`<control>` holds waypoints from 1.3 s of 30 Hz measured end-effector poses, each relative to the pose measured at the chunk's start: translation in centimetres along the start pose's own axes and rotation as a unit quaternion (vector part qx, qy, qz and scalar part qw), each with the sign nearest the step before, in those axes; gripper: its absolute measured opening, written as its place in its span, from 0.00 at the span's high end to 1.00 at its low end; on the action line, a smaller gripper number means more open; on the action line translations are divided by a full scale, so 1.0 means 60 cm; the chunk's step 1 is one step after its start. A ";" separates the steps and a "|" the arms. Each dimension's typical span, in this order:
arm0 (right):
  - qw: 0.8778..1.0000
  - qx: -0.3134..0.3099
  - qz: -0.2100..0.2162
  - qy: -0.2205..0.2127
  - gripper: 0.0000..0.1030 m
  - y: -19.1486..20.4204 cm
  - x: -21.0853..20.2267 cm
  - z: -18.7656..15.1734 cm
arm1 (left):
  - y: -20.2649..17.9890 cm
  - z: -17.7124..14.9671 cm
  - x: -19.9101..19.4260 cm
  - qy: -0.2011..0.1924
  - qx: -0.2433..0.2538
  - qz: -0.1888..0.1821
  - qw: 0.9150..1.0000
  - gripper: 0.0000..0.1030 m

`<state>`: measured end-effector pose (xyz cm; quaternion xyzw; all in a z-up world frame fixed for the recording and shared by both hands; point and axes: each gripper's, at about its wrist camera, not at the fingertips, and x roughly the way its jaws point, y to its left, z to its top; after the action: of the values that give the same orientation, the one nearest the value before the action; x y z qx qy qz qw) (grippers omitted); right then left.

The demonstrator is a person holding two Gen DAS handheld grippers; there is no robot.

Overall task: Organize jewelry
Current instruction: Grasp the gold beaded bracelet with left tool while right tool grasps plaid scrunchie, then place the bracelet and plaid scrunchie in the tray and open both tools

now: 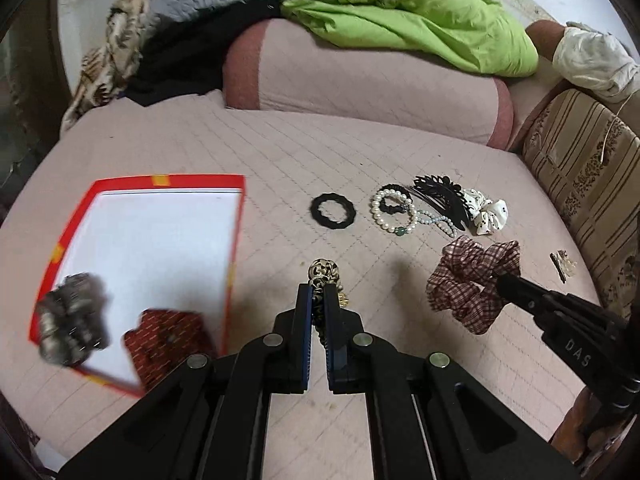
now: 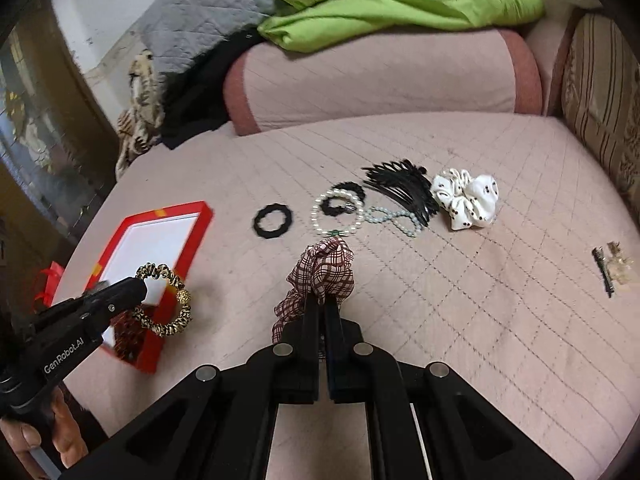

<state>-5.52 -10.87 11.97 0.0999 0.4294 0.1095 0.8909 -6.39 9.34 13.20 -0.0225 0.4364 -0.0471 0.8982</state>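
My left gripper (image 1: 318, 294) is shut on a leopard-print hair tie (image 1: 322, 276) with a gold bead, held right of the red box (image 1: 232, 264); it also shows in the right wrist view (image 2: 166, 300) beside the box (image 2: 192, 240). My right gripper (image 2: 320, 300) is shut on a plaid scrunchie (image 2: 326, 270), lifted above the bed; the left wrist view shows the scrunchie (image 1: 468, 280) too. The box holds a grey scrunchie (image 1: 72, 322) and a red one (image 1: 168, 338).
On the pink quilt lie a black hair tie (image 1: 333, 211), a pearl bracelet (image 1: 394, 210), a pale bead bracelet (image 2: 394, 218), a black comb clip (image 1: 440, 196), a white spotted scrunchie (image 2: 466, 198) and a small hair pin (image 2: 606, 270). A bolster (image 1: 360, 80) and green bedding (image 1: 420, 12) lie behind.
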 end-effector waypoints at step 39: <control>0.981 -0.175 0.078 0.036 0.97 0.390 0.079 0.023 | 0.370 0.036 -0.040 -0.010 -0.091 0.097 0.991 0.95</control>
<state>-4.14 12.74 15.65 -0.0288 0.4262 0.2553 0.8673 -4.71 31.68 14.60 -0.0619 0.4304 0.0805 0.8969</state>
